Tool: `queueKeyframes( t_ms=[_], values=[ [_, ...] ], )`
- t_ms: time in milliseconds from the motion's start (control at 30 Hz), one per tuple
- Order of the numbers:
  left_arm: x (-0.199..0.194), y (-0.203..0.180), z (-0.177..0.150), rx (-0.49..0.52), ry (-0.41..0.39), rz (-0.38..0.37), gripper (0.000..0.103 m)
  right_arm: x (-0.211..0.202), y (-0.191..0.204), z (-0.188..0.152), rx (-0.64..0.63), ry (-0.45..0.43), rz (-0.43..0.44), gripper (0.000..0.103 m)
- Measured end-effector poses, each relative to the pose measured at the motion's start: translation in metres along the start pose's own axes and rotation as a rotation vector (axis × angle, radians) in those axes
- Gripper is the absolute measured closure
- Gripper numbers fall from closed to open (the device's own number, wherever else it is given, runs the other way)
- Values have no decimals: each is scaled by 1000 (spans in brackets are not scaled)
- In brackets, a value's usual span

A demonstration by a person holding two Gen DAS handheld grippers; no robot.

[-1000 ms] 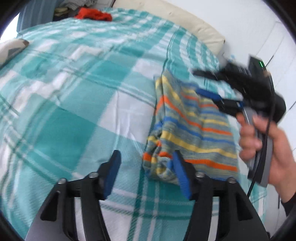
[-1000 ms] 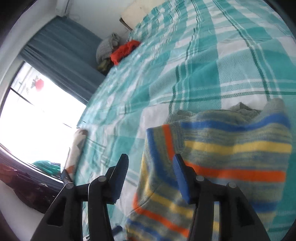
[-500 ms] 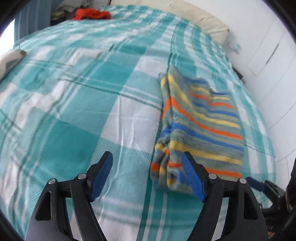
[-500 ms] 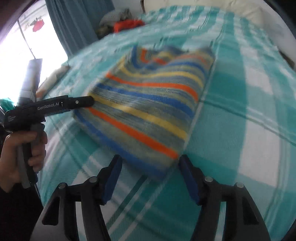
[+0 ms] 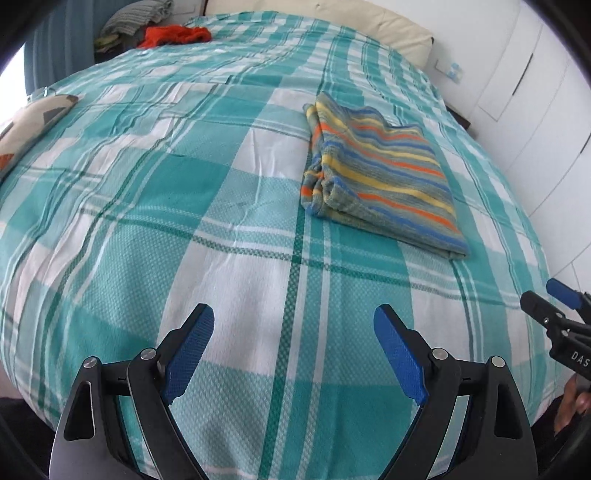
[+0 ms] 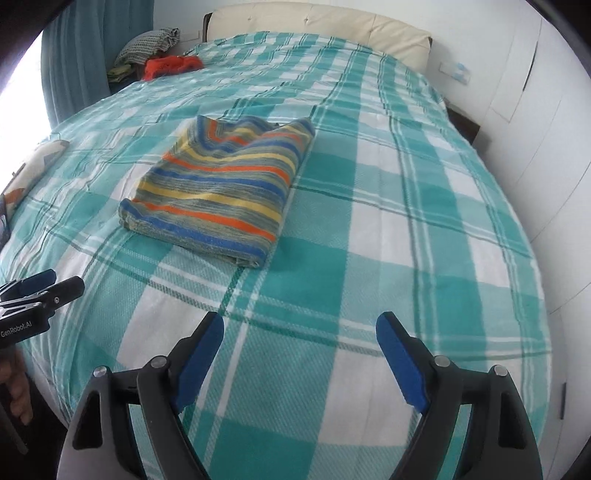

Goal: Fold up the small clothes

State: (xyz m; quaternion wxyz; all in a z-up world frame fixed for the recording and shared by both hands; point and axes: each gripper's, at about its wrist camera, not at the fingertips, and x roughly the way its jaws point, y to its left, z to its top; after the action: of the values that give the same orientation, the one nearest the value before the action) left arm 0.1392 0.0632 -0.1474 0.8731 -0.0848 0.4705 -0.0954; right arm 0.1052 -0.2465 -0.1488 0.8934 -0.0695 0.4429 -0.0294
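A striped garment [image 5: 376, 173] in grey, blue, yellow and orange lies folded flat on the teal plaid bed cover [image 5: 184, 206]. It lies apart from both grippers. My left gripper [image 5: 293, 328] hovers over bare cover well short of it, jaws opening, nothing between them. In the right wrist view the same garment [image 6: 225, 188] lies ahead and to the left. My right gripper [image 6: 300, 338] is also back from it, jaws opening and empty. Each gripper shows at the edge of the other's view.
A red cloth [image 5: 177, 35] and a grey bundle [image 5: 136, 16] lie at the bed's far left corner. A cream headboard [image 6: 317, 22] and white cupboard doors [image 6: 546, 110] border the far and right sides. A patterned cushion [image 5: 29, 122] lies at the left edge.
Both grippers have let go of the striped garment, opened wider and drawn back from it. The right gripper swung round a long way; the garment now lies flat and folded.
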Motion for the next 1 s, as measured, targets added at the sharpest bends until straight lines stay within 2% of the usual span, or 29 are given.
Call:
queueKeyframes(
  t_ms=[400, 533, 600, 733, 800, 933, 1000],
  values=[
    [-18, -6, -5, 29, -20, 10, 13, -33, -4, -2, -6, -41, -92, 19],
    [-15, -6, -1, 39, -5, -5, 13, -34, -7, -1, 0, -45, -87, 19],
    [-9, -4, 11, 41, 9, -33, 13, -31, -11, 0, 13, -46, -71, 19],
    [6, 8, 53, -14, 10, -170, 13, -8, -29, 6, 86, -22, 73, 19],
    [21, 9, 77, -10, 25, -208, 13, 7, -41, 15, 139, -15, 153, 19],
    [67, 0, 118, 38, 79, -234, 13, 42, -61, 42, 245, -26, 313, 19],
    [94, -3, 132, 51, 114, -218, 13, 69, -67, 61, 294, -23, 414, 19]
  ],
)
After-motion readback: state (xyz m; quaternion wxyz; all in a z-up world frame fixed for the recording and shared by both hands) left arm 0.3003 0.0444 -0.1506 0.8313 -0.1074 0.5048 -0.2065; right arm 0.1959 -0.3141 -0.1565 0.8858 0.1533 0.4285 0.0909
